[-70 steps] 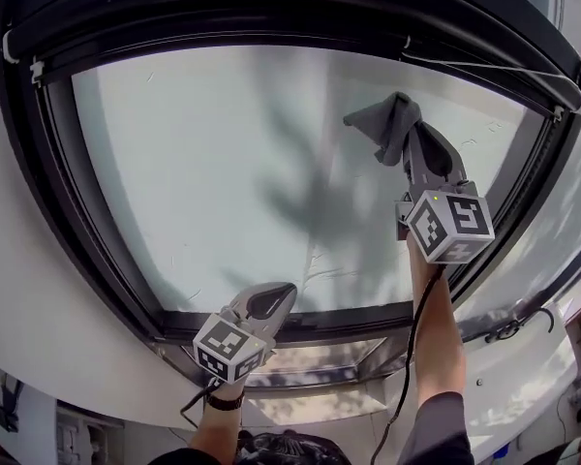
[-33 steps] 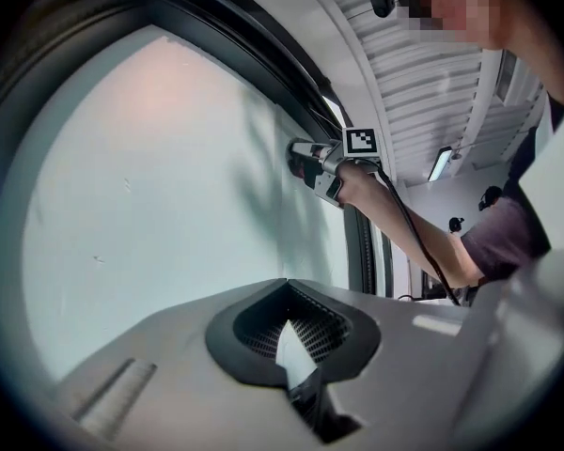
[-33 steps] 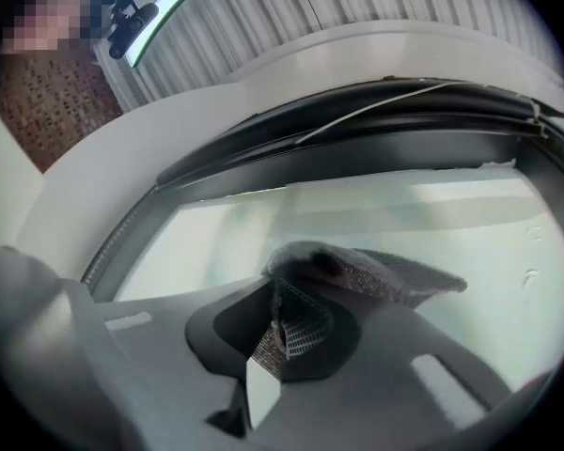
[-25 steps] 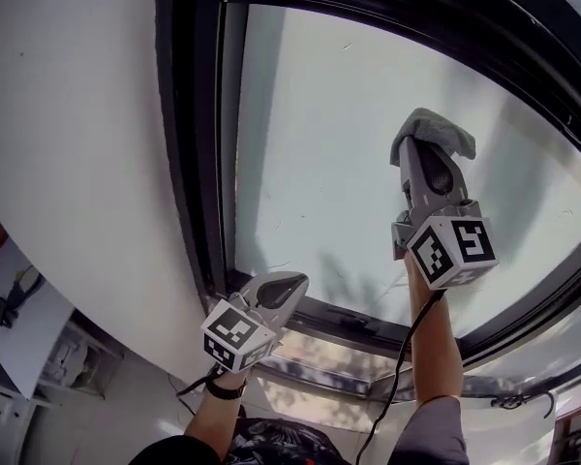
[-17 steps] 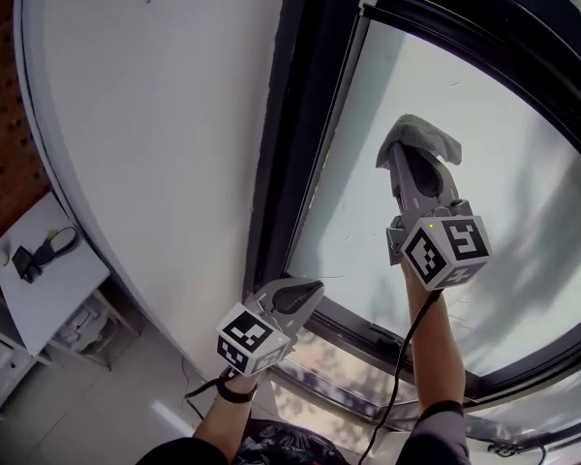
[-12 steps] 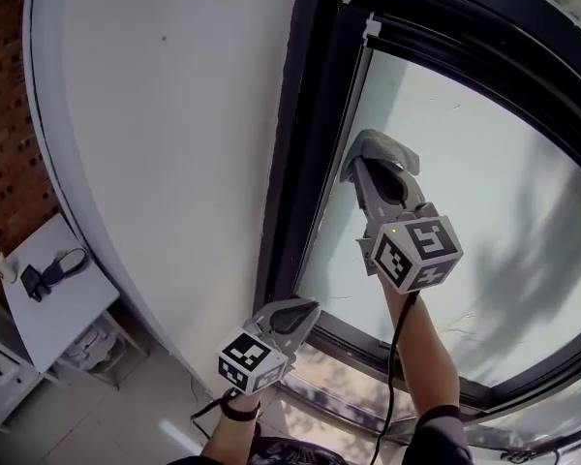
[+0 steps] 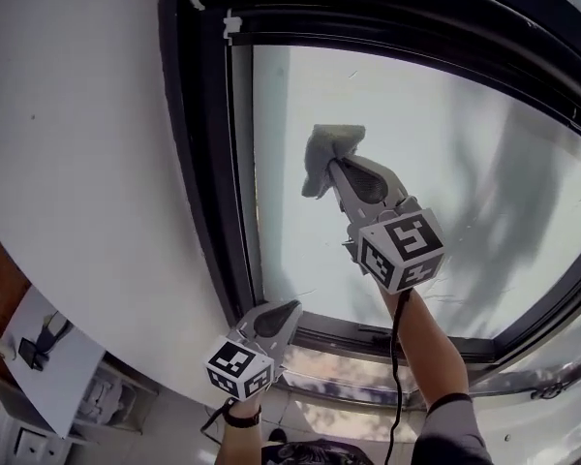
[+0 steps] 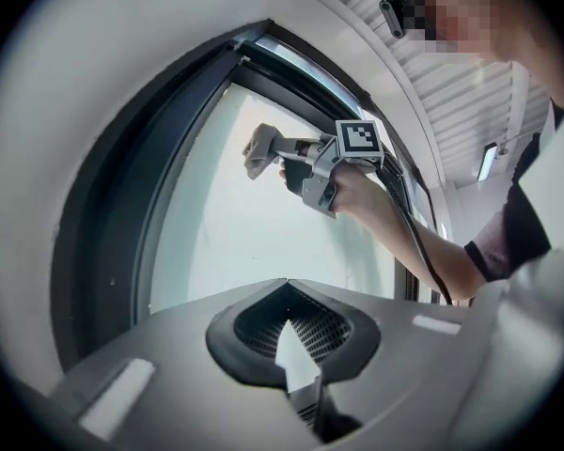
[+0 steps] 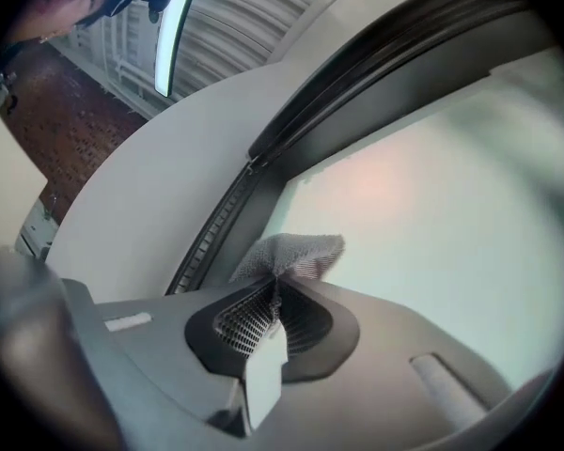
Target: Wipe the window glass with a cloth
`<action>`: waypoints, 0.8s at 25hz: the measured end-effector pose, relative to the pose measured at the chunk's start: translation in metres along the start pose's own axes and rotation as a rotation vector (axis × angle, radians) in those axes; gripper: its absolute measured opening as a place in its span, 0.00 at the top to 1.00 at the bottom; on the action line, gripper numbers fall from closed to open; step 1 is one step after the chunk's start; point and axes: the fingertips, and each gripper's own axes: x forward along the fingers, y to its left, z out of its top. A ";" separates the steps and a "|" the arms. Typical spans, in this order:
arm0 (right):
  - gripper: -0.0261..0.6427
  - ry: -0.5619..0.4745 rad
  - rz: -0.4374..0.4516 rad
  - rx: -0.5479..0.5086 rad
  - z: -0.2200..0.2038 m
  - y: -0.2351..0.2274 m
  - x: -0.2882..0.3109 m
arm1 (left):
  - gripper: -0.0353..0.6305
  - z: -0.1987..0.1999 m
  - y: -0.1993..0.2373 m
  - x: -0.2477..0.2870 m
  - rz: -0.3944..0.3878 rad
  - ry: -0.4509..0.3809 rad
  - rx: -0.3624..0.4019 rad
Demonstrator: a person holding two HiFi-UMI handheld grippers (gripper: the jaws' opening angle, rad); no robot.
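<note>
Now right gripper (image 7: 339, 166) (clamped) presses cloth (image 7: 322, 151), seemingly onto glass (image 7: 455, 163).

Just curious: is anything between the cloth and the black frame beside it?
Only bare window glass separates the cloth from the black frame, per the head view.

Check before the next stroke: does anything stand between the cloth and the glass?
Nothing visible does. The right gripper holds the cloth up at the glass; the left gripper hangs lower, off to one side.
</note>
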 end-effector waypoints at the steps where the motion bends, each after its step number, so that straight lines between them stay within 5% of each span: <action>1: 0.94 0.000 -0.026 0.007 -0.001 -0.013 -0.013 | 0.95 -0.002 -0.007 0.009 -0.025 0.005 0.001; 12: 0.94 0.029 -0.361 -0.002 -0.001 -0.163 -0.183 | 0.95 -0.020 -0.098 0.107 -0.305 0.047 0.012; 20: 0.93 0.053 -0.662 -0.040 -0.008 -0.260 -0.322 | 0.95 -0.019 -0.133 0.137 -0.373 0.052 0.045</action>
